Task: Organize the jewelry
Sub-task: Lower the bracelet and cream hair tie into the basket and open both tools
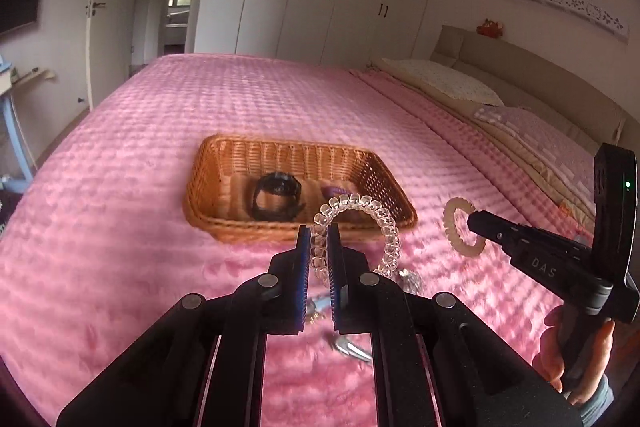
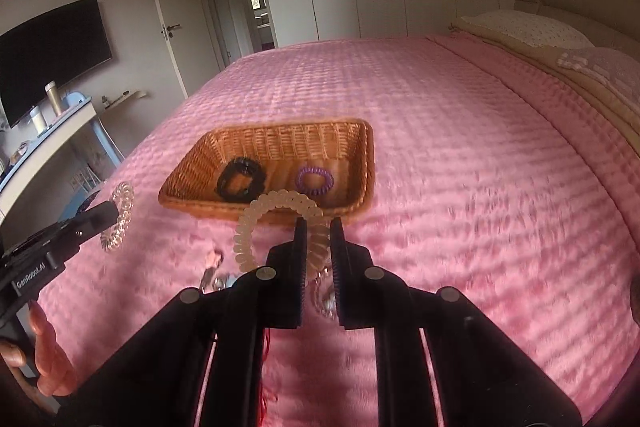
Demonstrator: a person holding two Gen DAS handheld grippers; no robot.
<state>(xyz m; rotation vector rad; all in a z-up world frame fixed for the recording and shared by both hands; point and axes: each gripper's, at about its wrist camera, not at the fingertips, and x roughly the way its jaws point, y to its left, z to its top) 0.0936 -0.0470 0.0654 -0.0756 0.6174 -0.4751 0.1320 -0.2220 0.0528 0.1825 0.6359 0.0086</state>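
Left wrist view | left gripper (image 1: 319,239) clamped a clear coil bracelet (image 1: 360,227) before the wicker basket (image 1: 208,187) | right gripper (image 2: 318,239) pinched a cream coil bracelet (image 2: 272,223) | likely light, springy, best held across the coil.

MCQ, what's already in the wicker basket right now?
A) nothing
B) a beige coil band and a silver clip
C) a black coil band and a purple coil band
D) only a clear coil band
C: the right wrist view shows the black coil band and the purple coil band lying on the floor of the wicker basket.
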